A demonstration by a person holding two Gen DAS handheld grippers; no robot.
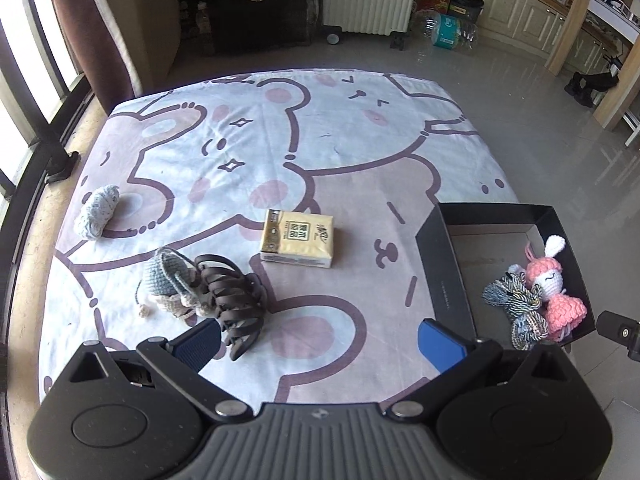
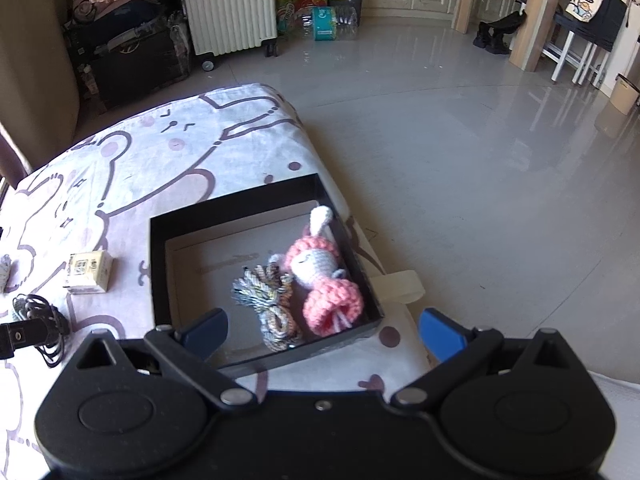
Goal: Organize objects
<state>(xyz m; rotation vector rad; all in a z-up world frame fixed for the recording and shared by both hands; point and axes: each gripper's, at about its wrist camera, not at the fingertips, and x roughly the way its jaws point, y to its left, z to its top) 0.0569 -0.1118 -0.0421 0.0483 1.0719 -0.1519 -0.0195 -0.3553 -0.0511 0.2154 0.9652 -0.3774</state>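
Note:
A black box [image 1: 444,276] [image 2: 158,272] sits at the table's right edge. Inside it lie a pink crochet bunny doll [image 1: 554,292] [image 2: 324,276] and a bundle of grey-white cord [image 1: 516,304] [image 2: 268,300]. On the cartoon cloth lie a yellow tissue pack [image 1: 298,238] [image 2: 89,272], a dark claw hair clip [image 1: 234,300] [image 2: 40,316], a grey crochet toy [image 1: 168,280] and a pale blue knitted piece [image 1: 97,212]. My left gripper [image 1: 320,340] is open above the cloth beside the hair clip. My right gripper [image 2: 324,330] is open over the box's near edge, holding nothing.
The table [image 1: 352,136] is covered by a white and pink cartoon cloth, and drops off to a glossy floor [image 2: 460,140] on the right. A white radiator [image 2: 228,4], boxes and dark luggage stand at the far wall. A window frame [image 1: 24,92] runs along the left.

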